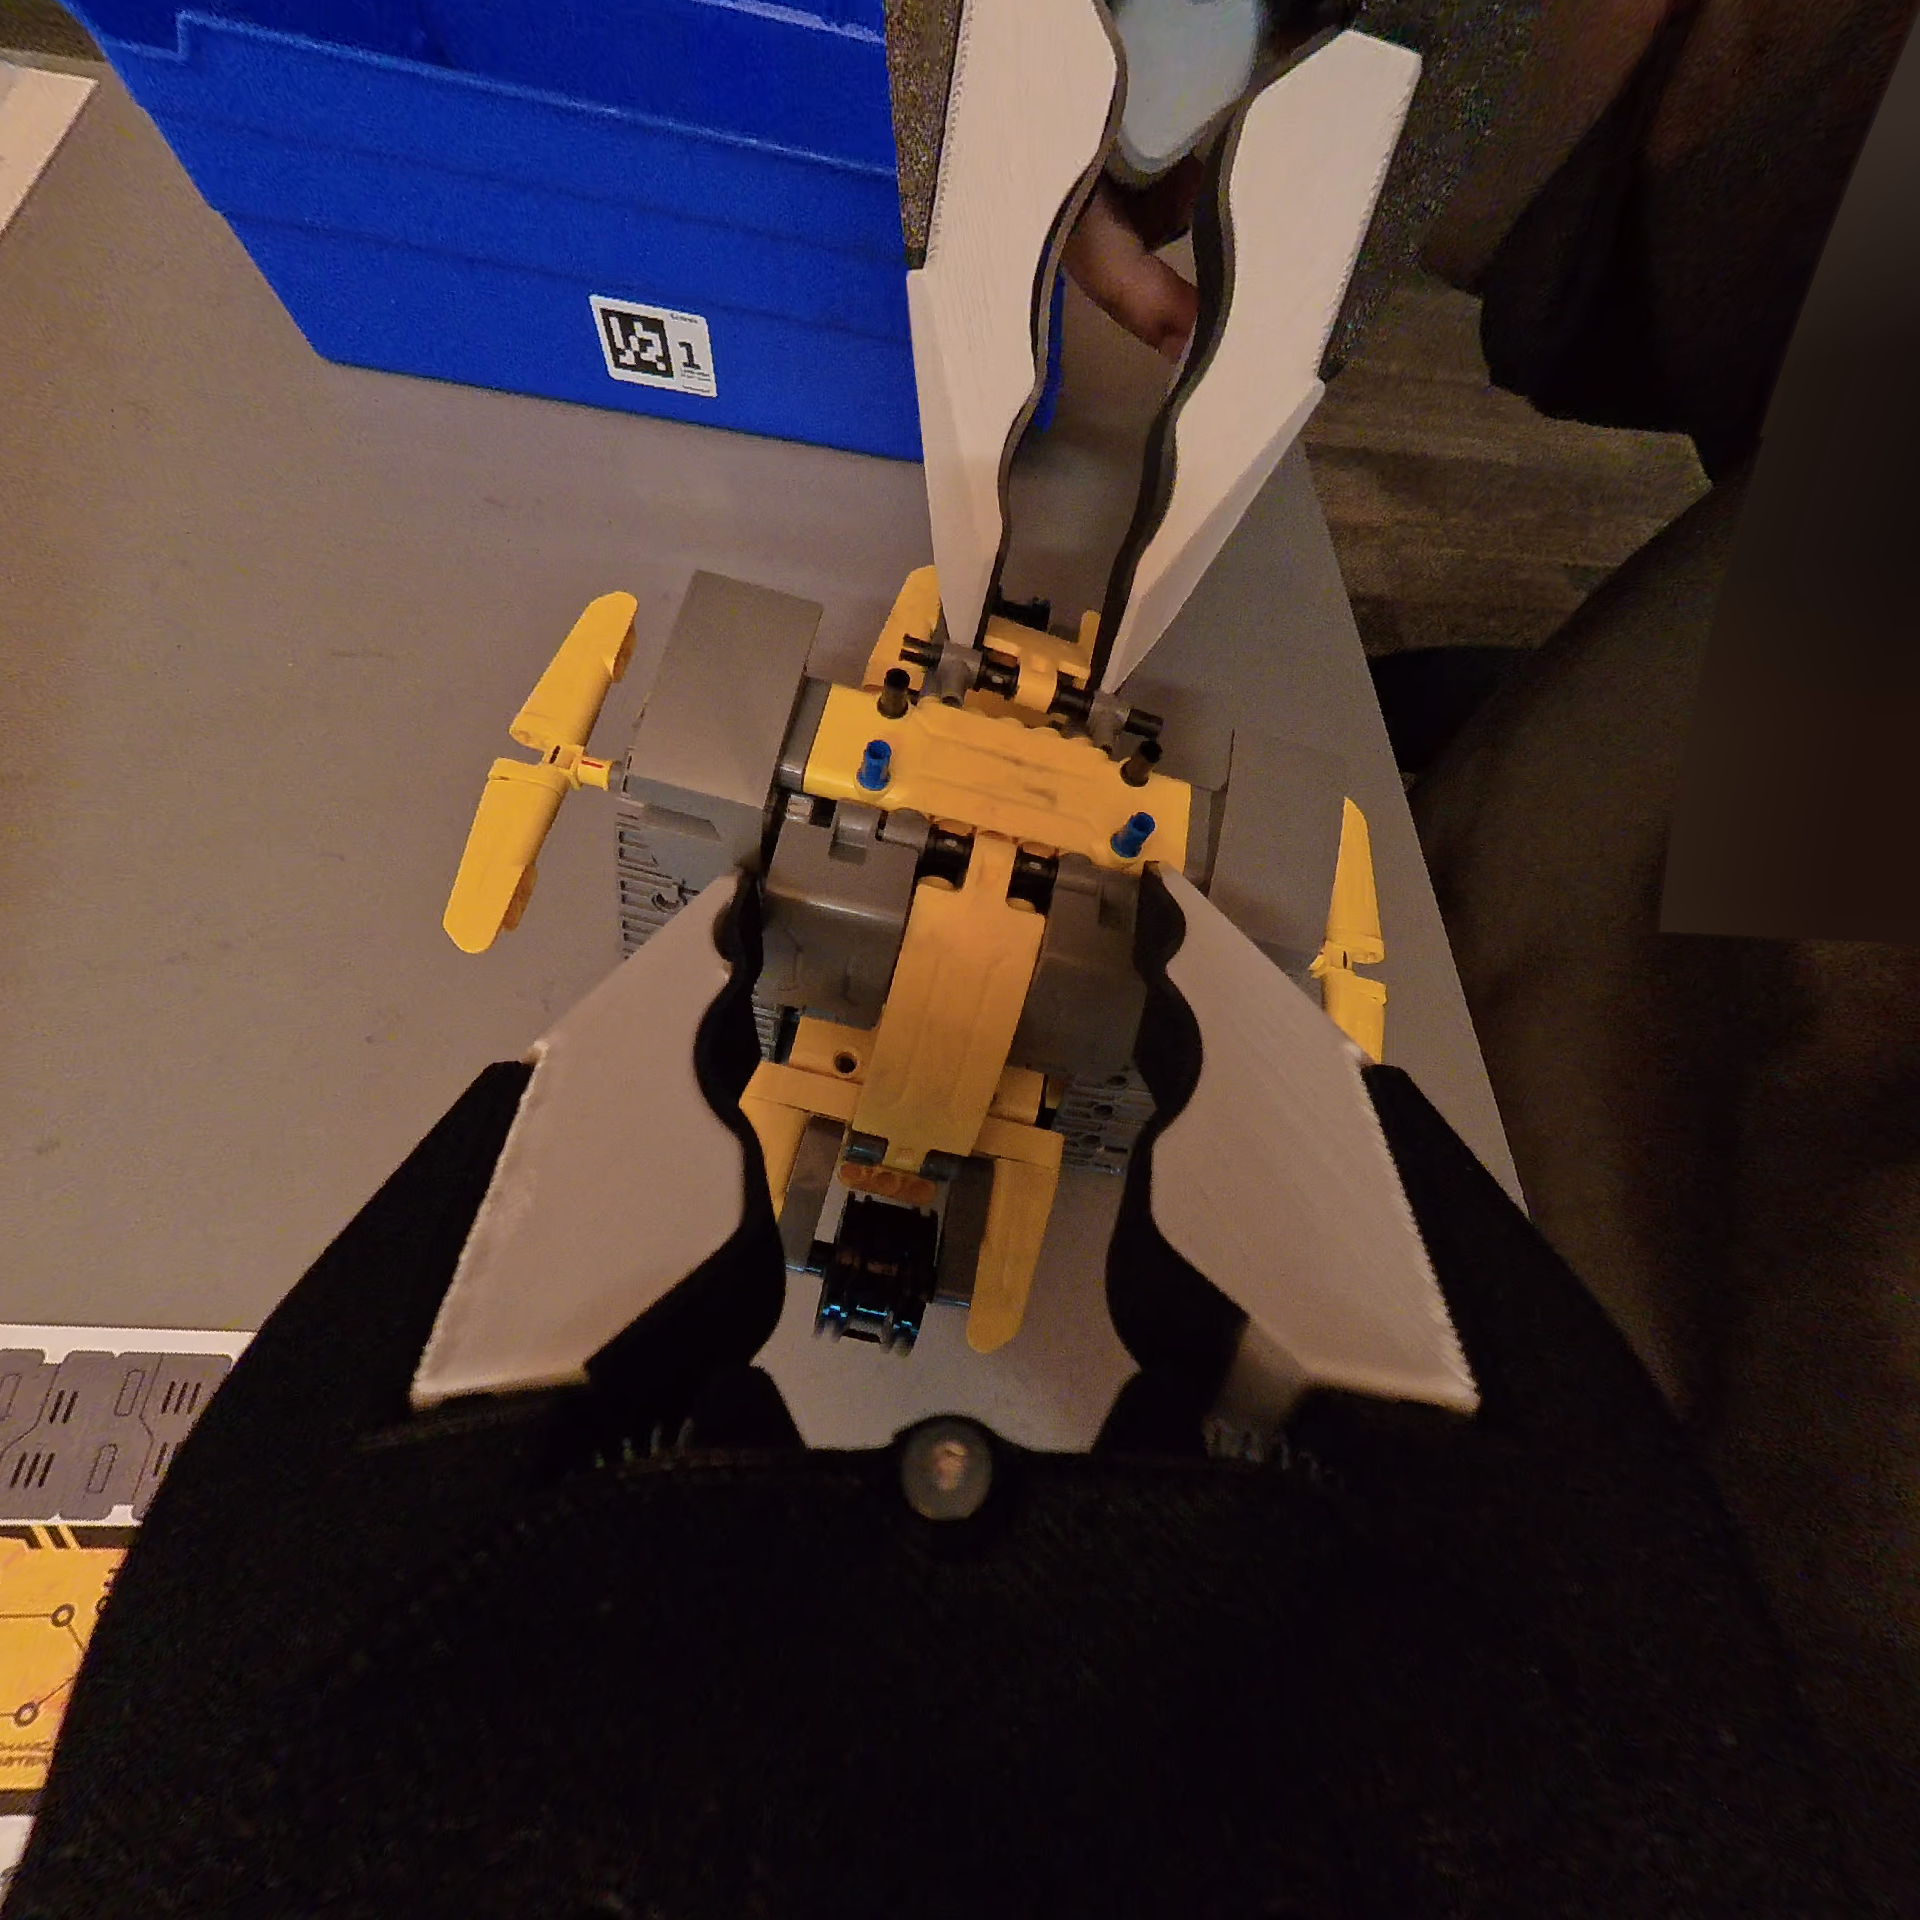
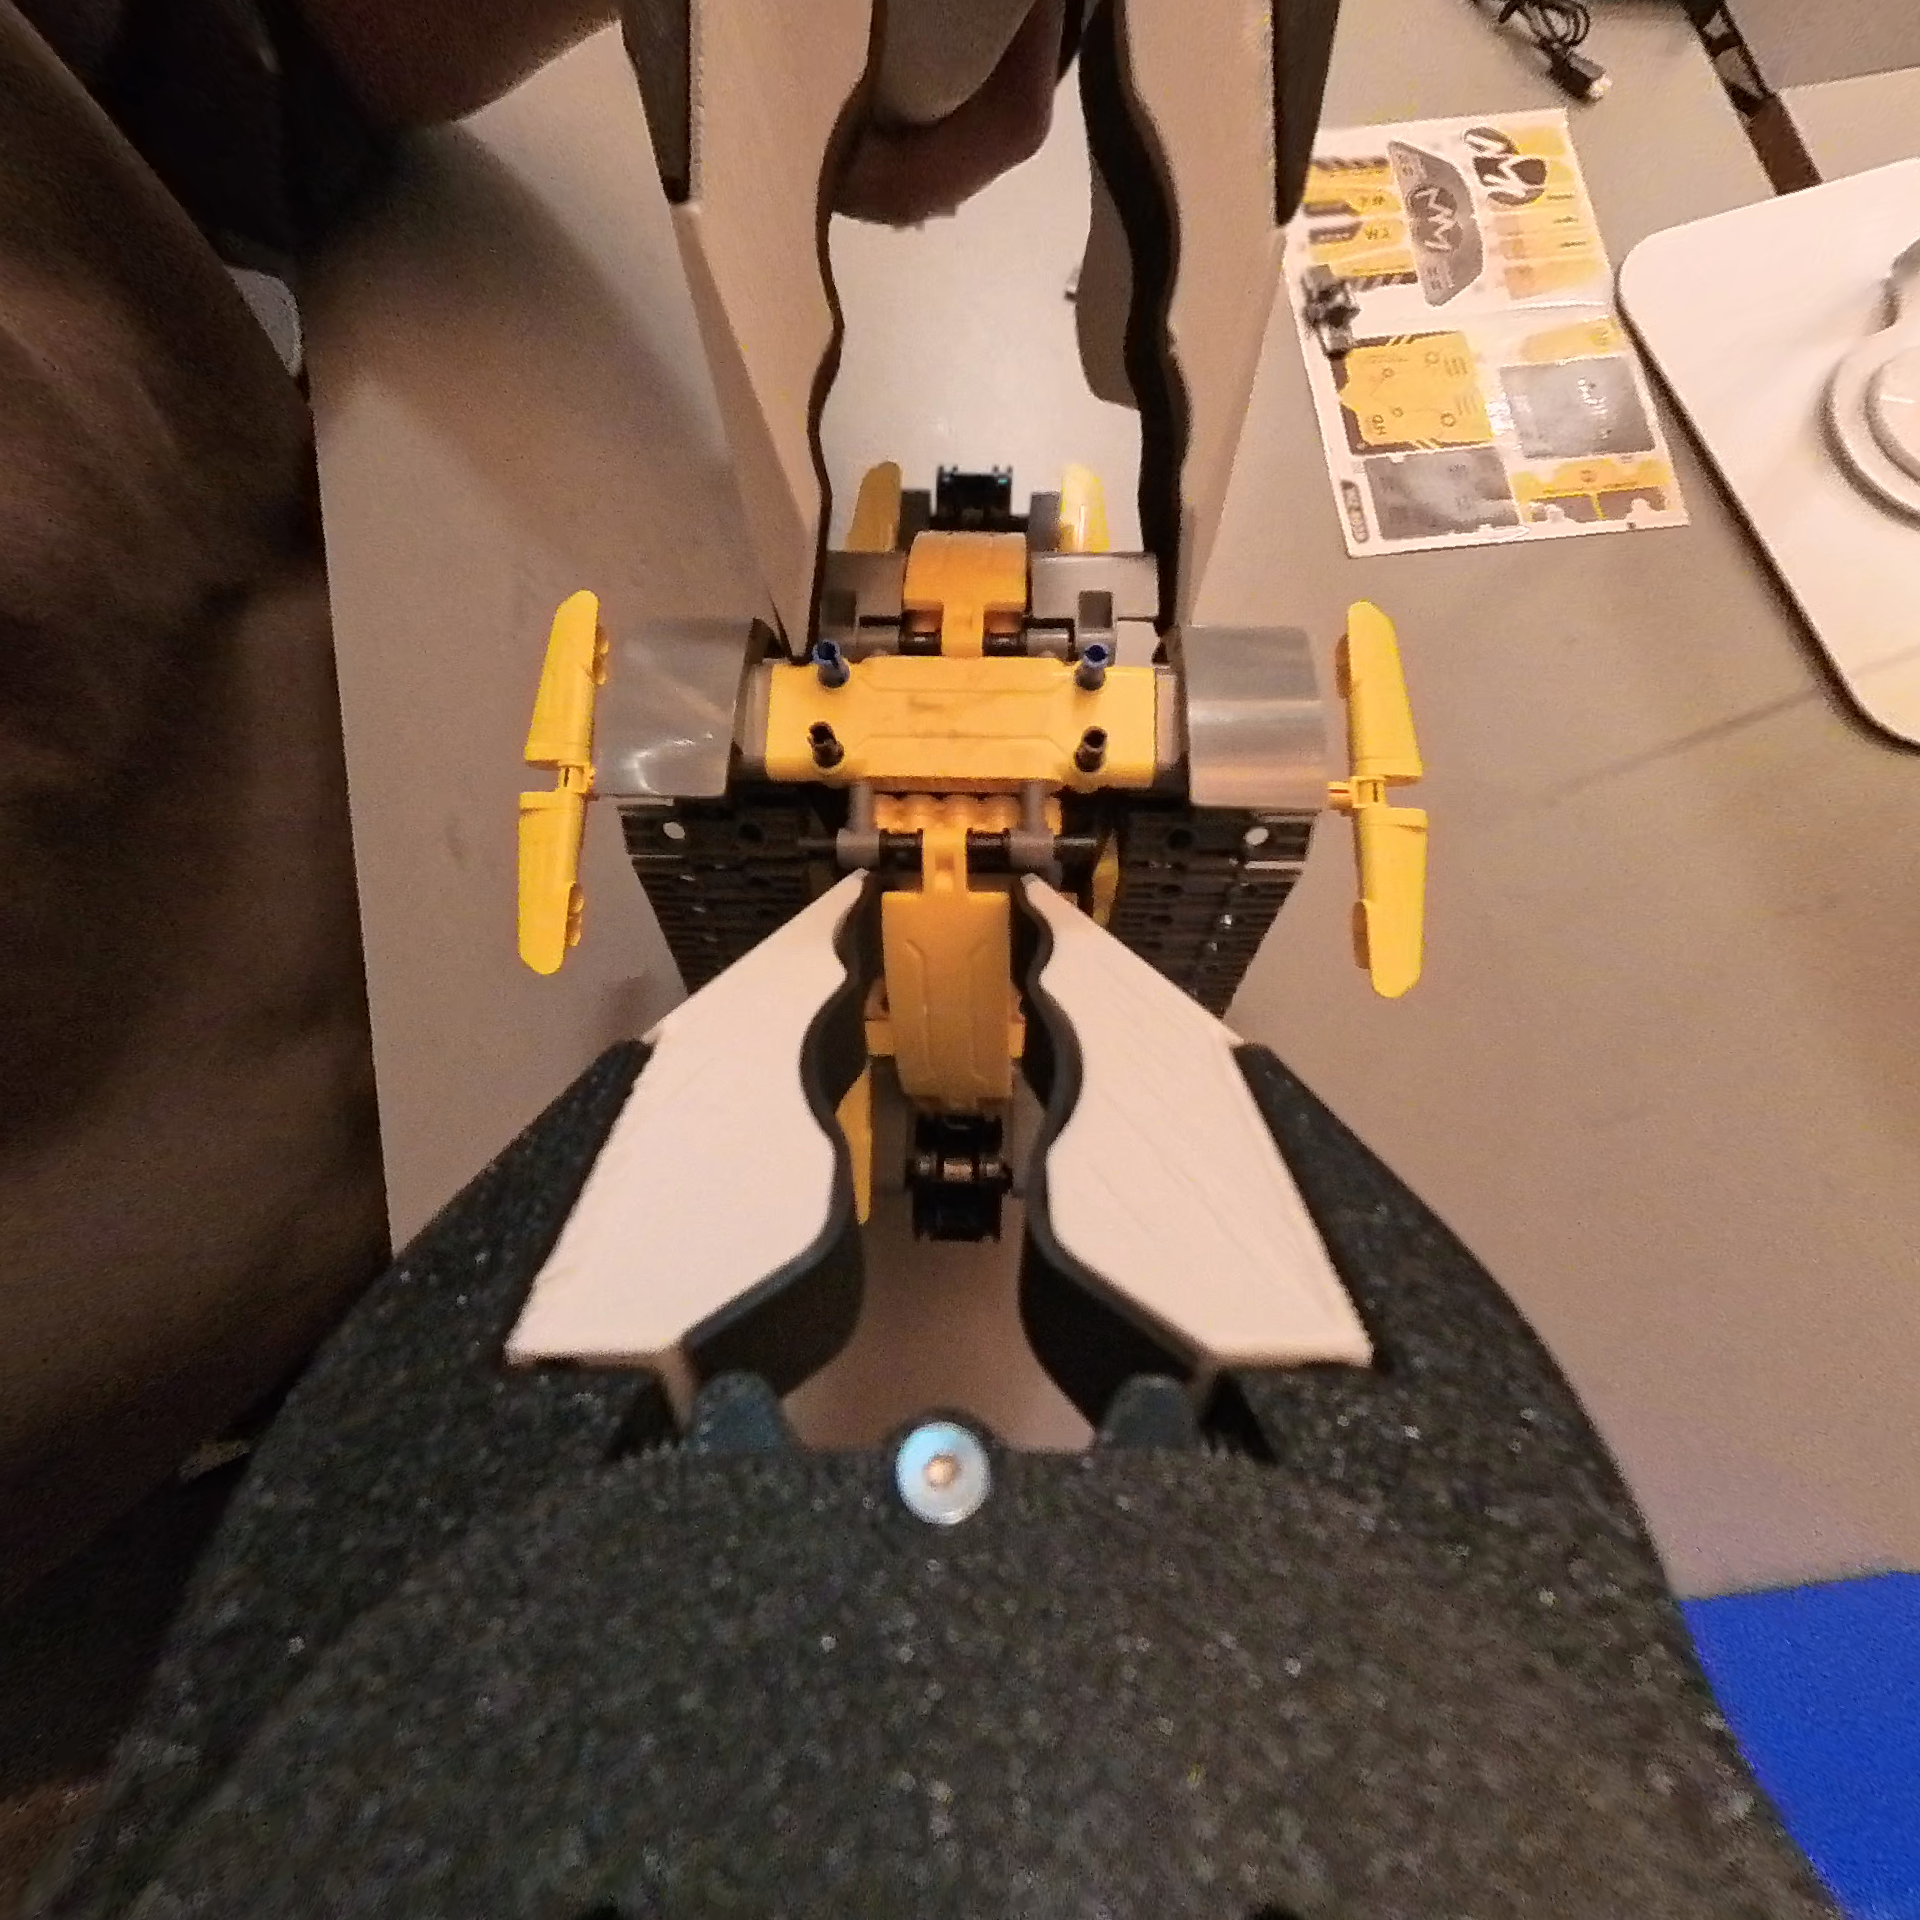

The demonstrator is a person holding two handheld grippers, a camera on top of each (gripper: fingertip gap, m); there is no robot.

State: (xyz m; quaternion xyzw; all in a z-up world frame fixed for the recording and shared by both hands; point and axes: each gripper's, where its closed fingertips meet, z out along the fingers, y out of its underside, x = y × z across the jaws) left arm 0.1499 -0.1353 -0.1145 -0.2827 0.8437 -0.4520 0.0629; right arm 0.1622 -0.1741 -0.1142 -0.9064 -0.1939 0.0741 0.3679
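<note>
A yellow and grey brick-built vehicle model (image 1: 997, 769) stands on the grey table near its edge, with yellow blades sticking out at both sides. My left gripper (image 1: 948, 883) is shut on the model's grey body, one finger on each side. It enters the right wrist view (image 2: 977, 623) from the top. My right gripper (image 2: 943, 881) faces it from the far end and is closed around the yellow curved panel (image 2: 951, 1018) at that end of the model (image 2: 956, 717). In the left wrist view the right gripper (image 1: 1042, 658) comes down from the top.
A blue bin (image 1: 520, 208) with a black-and-white marker tag (image 1: 652, 345) stands behind the model. A sticker sheet (image 2: 1455, 343) and a white tray (image 2: 1787, 364) lie farther off. The table edge (image 1: 1403, 831) runs close beside the model, with a person's dark clothing beyond. The grippers' ends are close to 5 centimetres from one another.
</note>
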